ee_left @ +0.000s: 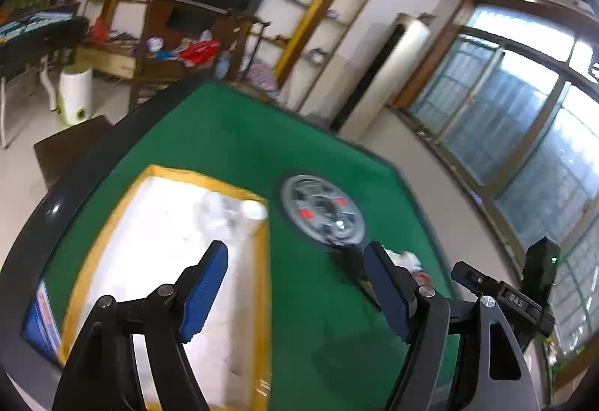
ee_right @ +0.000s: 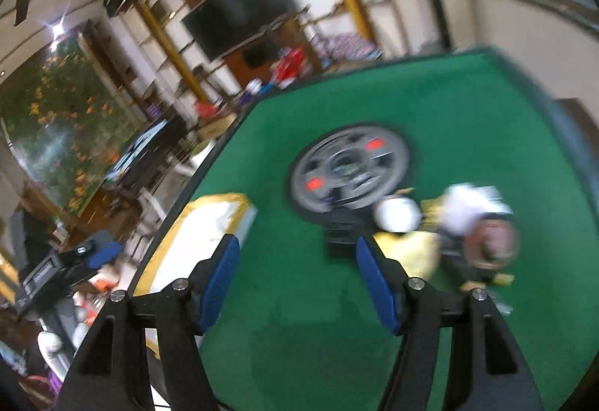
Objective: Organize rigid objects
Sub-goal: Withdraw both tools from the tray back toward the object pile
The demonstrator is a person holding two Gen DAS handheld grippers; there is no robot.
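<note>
Over the green desk, both grippers hang with nothing between their blue pads: the left gripper wide above the yellow-rimmed white tray, the right gripper parted near the loose pile beside the round grey dial. The next pick likely comes from that blurred pile; settle the right gripper first, choose one clearly separate piece, then close squarely on it.

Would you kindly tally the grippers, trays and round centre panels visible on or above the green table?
Grippers: 2, the left gripper and the right gripper, both open and empty
Yellow-rimmed tray: 1
Round centre panel: 1
Total: 4
</note>
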